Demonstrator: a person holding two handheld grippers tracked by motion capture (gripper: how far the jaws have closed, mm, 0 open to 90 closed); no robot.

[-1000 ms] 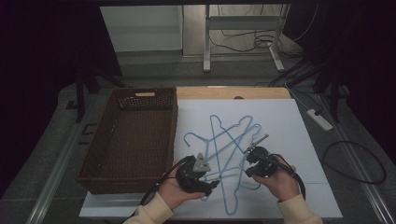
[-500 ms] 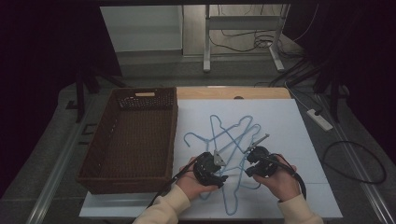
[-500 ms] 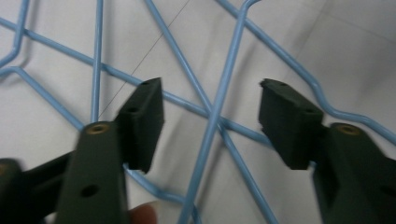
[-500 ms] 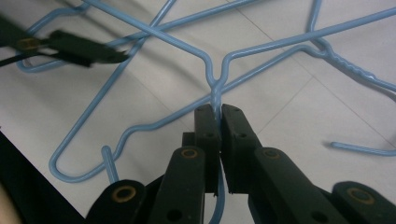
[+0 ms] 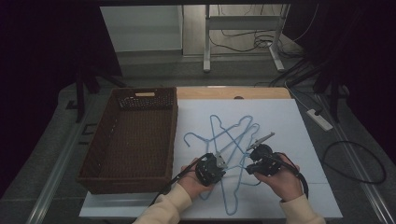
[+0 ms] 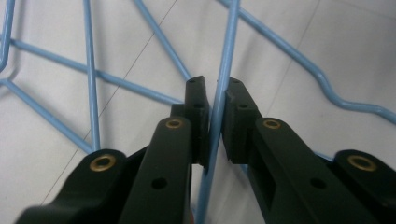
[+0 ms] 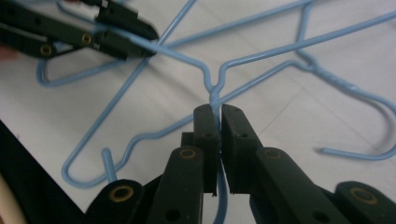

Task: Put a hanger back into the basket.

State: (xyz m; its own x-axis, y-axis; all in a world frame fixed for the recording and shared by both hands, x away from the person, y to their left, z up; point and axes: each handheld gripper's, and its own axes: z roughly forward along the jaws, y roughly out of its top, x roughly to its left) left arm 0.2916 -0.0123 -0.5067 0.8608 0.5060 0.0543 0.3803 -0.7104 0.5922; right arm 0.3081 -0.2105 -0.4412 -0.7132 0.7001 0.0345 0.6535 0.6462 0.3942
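- My left gripper (image 6: 215,112) has just been closing, and its jaws now pinch a thin wire of the tangled pale-blue wire coat hangers (image 5: 231,140) on the white counter (image 5: 299,126).
- My right gripper (image 7: 215,116) is clamped nearly shut on the twisted neck of one hanger, just below where its shoulders split.
- I judge I hold two different wires, one in each hand, so that I can pull the hangers apart; they lie crossed over one another and would drag each other if I lifted with one hand.
- The dark brown woven wicker basket (image 5: 135,100) sits just left of the pile, touching none of it. It looks empty, probably where each freed hanger goes.
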